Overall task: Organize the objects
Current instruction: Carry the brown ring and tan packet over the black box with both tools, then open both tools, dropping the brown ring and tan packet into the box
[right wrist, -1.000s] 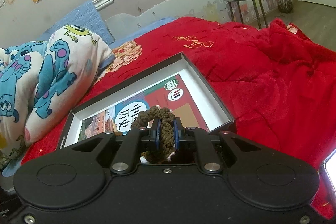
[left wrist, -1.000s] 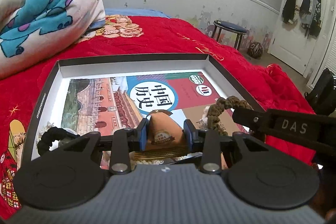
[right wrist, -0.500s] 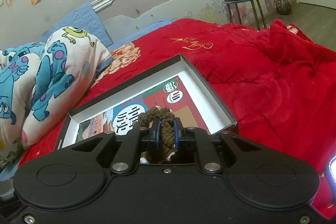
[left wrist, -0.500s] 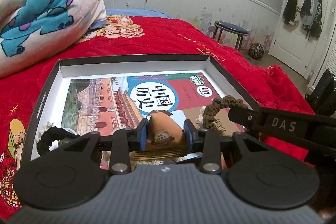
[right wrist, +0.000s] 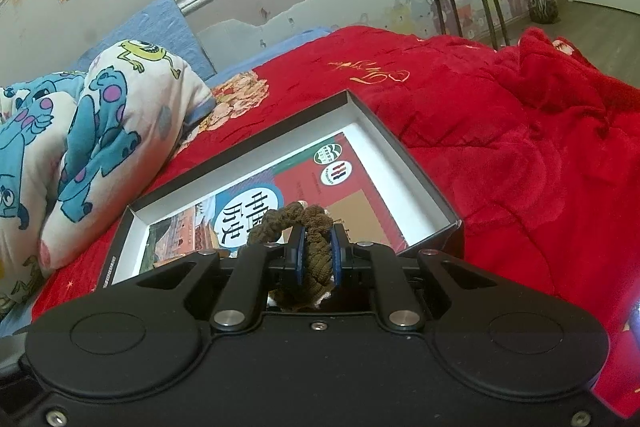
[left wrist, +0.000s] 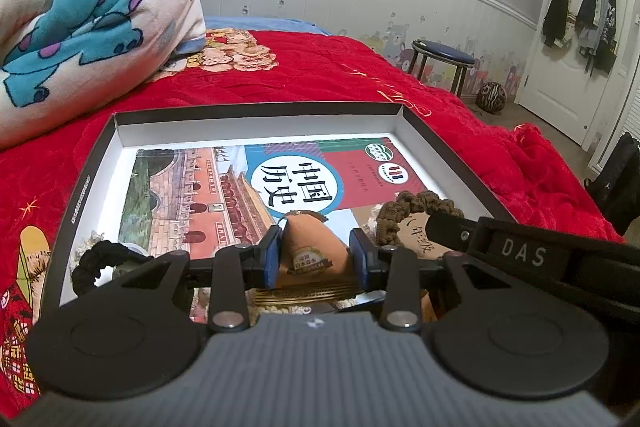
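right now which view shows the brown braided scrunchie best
The right wrist view: the brown braided scrunchie sits centred, pinched between the right gripper pads. The left wrist view shows only its loop over the book, partly behind that gripper's finger.

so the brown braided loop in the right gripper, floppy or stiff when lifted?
Probably floppy: the brown braided loop is woven cord, and it bunches where the right gripper pinches it. Likely light, since a narrow pinch carries it. Its rough weave should resist slipping, and it looks unlikely to roll.
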Tool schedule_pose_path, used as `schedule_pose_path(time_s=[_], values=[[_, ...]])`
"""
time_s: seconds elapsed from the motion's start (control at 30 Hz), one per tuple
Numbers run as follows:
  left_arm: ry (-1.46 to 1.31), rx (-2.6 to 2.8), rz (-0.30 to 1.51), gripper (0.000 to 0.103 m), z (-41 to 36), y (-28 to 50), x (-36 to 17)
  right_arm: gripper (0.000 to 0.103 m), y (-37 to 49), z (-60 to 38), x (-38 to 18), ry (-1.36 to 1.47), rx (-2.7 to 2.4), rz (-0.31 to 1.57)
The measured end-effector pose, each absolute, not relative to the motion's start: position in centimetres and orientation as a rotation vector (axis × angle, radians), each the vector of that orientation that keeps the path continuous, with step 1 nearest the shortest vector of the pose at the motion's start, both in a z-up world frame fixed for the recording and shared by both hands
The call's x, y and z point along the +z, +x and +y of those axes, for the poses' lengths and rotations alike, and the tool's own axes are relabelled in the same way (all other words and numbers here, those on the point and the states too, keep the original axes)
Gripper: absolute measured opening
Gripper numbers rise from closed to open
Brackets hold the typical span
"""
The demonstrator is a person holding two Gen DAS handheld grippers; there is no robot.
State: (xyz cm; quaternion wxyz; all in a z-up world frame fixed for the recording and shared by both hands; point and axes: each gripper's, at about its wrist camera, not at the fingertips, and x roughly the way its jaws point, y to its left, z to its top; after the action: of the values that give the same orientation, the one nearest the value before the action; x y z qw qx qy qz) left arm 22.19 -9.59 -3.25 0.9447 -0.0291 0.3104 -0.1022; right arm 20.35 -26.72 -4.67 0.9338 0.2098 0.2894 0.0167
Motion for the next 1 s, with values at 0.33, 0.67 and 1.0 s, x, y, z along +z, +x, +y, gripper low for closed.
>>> schedule_pose_path(time_s=[0.33, 0.67, 1.0], values=[[-0.060, -0.197, 0.630, 0.050, -9.51, 22.27, -3.20, 0.014, 20.29, -26.88, -4.82, 0.430, 0.029, 0.602], [-0.072, -0.200, 0.635, 0.056, -9.32, 22.37, -3.12, 0.016, 20.30, -26.86, -4.86, 0.436, 0.033, 0.606], [-0.074, -0.193, 0.650, 0.070, -8.92, 22.72, -2.85, 0.017, 20.14, -27.22, -4.68, 0.467, 0.038, 0.612]])
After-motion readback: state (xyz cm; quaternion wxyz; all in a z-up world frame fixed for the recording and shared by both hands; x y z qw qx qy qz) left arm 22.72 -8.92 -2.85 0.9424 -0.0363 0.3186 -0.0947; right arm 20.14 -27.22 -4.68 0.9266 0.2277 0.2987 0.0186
